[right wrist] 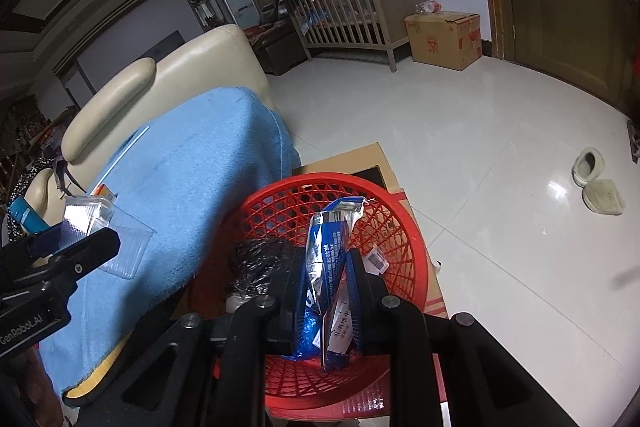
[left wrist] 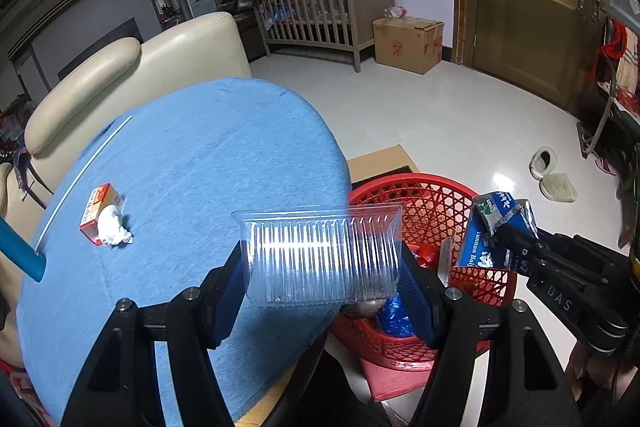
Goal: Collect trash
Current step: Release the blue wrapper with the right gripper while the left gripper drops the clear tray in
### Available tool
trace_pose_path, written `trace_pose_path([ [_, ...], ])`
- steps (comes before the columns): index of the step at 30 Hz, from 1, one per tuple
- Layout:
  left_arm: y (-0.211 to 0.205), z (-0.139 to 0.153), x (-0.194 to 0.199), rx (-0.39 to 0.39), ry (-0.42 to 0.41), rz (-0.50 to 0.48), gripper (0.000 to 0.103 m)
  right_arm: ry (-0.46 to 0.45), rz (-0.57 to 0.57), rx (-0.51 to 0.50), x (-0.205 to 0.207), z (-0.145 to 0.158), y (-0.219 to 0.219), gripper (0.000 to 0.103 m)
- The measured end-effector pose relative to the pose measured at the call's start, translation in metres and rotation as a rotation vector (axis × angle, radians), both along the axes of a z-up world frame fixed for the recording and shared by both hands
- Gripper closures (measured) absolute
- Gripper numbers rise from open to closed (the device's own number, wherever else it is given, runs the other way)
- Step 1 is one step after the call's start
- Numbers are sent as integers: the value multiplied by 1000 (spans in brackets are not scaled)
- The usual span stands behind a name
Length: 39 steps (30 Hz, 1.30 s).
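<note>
My left gripper (left wrist: 322, 267) is shut on a clear ribbed plastic tray (left wrist: 320, 255), held above the edge of the blue-clothed table (left wrist: 192, 167) beside the red mesh basket (left wrist: 424, 191). My right gripper (right wrist: 326, 291) is shut on a flattened blue and silver carton (right wrist: 330, 251), held over the red basket (right wrist: 320, 183); the carton also shows in the left wrist view (left wrist: 490, 235). On the table lie a red and orange small box (left wrist: 96, 211), a crumpled white tissue (left wrist: 114, 227) and a white straw (left wrist: 84, 175). A blue wrapper (left wrist: 394, 319) lies in the basket.
A cream sofa (left wrist: 132, 67) stands behind the table. A cardboard sheet (right wrist: 360, 159) lies under the basket. A cot (left wrist: 316, 11), a cardboard box (left wrist: 408, 43) and slippers (left wrist: 552, 171) are on the tiled floor. A wooden door (left wrist: 532, 15) is at the right.
</note>
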<state>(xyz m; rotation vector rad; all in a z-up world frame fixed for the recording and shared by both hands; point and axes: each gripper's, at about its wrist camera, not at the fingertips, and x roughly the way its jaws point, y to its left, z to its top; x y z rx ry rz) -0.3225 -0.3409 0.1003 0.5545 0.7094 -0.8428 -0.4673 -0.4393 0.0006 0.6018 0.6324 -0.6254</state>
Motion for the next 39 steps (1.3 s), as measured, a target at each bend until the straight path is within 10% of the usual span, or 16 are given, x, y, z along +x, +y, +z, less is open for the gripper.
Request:
trace_pose_path([
  [21,-22,-3,-9,24,3,-41,32,72,30,75,7,-22,-17,80],
  [24,-23,-5,-8,27,13,-42,32,73,28,83,6,-24,-18,69],
  [26,-23,-5,-8,29,23,-46,31,61,9,84,2,-23,-21,23],
  [39,-36,-15,-18,54,44,-88,31,-90,-149,61,-41,8,-44,21],
])
